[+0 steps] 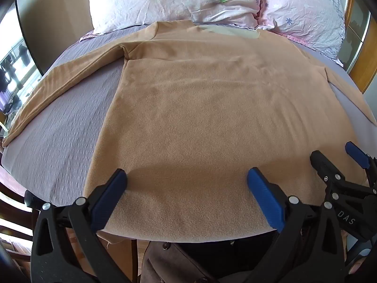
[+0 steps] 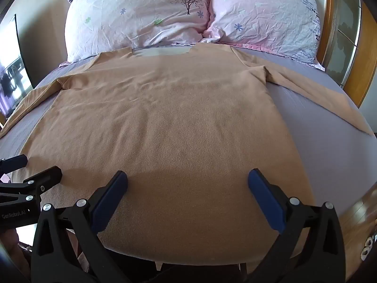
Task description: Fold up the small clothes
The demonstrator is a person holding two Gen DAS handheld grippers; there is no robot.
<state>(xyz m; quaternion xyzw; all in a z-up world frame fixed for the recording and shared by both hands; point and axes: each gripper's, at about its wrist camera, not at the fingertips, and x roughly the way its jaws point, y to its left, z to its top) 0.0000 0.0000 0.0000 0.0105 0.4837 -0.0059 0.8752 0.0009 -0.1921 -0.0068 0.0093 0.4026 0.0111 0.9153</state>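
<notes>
**Tan top spread flat on the bed, both grippers wide apart above its hem**

A tan long-sleeved fleece top (image 1: 195, 118) is laid flat on a bed covered by a grey-lilac textured sheet (image 1: 61, 141), with the neckline turned toward the pillows and the hem at the near edge of the mattress. The sleeves are spread out to either side; in the left wrist view the left sleeve (image 1: 59, 87) is seen running to the bed's edge, while the right sleeve is cut off by the frame. In the right wrist view the right sleeve (image 2: 318, 96) is shown more fully. A pale grey patch (image 2: 162, 52) is visible at the neckline; it may be an inner lining, though this cannot be told at such distance.

The left gripper (image 1: 187, 179) is held over the hem with its blue-padded fingers (image 1: 110, 200) spread wide, and nothing is gripped between them. The right gripper (image 2: 188, 180) is likewise fully parted and empty, over the hem just beside the left one. Whether the pads touch the cloth cannot be judged.

Two crumpled pink-and-white floral pillows (image 2: 146, 16) are propped beyond the neckline. A wooden bed frame (image 2: 358, 70) is partly seen at the right margin.
</notes>
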